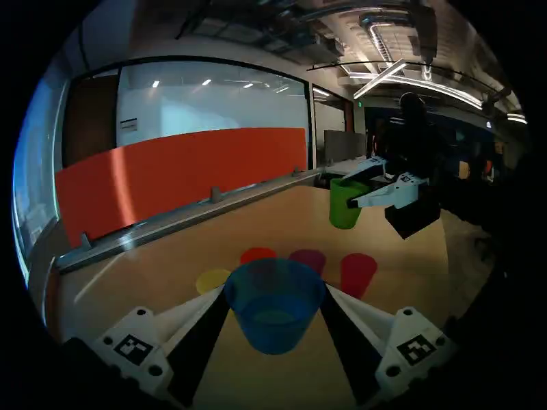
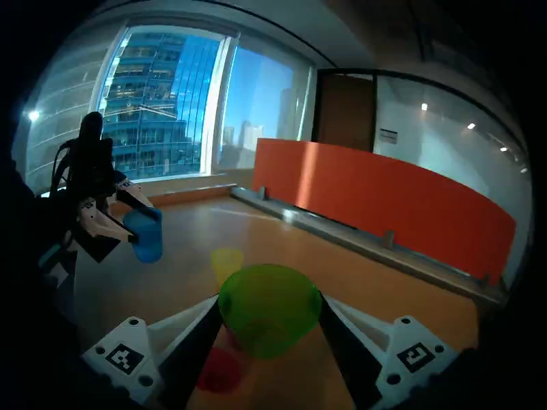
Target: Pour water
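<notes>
1. The blue cup [image 1: 275, 321] is gripped between the fingers of the left gripper [image 1: 275, 295], both pressed on its sides. It is held upright above the surface [image 1: 171, 273], with water seen in its lower part.
2. The green cup [image 2: 269, 318] is clamped between the fingers of the right gripper [image 2: 269, 302], clear of the surface. No water can be made out in it.
3. Beyond the left fingers, a yellow cup [image 1: 213, 280], a red cup [image 1: 258, 255] and a purple cup [image 1: 309, 260] stand on the surface.
4. Both held cups are judged to be thin, light plastic that is easily squeezed, and the blue one is made heavier by its water. A mid-wall hold below the rim with modest pressure is advised, since smooth walls may slip when tilted.
</notes>
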A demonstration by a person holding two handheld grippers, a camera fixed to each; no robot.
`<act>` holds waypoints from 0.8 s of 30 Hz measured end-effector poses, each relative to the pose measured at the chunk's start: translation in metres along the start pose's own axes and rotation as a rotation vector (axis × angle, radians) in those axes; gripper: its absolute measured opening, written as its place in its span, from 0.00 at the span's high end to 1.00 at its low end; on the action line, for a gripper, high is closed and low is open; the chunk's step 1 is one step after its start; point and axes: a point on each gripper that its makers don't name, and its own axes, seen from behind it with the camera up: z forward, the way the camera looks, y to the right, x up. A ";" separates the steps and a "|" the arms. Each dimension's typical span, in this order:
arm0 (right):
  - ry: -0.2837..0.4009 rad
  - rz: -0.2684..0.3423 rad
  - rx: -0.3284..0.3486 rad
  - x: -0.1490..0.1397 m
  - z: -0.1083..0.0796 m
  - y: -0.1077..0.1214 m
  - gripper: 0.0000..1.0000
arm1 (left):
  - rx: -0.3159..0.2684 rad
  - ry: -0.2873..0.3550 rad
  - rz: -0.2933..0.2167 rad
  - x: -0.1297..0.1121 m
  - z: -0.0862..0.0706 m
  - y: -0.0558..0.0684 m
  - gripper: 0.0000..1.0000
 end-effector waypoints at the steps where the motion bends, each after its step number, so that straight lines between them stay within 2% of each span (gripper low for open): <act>1: 0.010 0.002 0.001 0.002 0.000 -0.002 0.06 | 0.000 0.002 0.000 0.001 0.000 0.000 0.12; 13: 0.116 0.013 -0.012 0.029 0.000 -0.009 0.06 | 0.001 0.045 -0.017 0.013 -0.004 -0.001 0.12; 24: 0.186 0.015 -0.013 0.051 0.004 -0.013 0.06 | -0.002 0.089 -0.039 0.026 -0.007 -0.001 0.12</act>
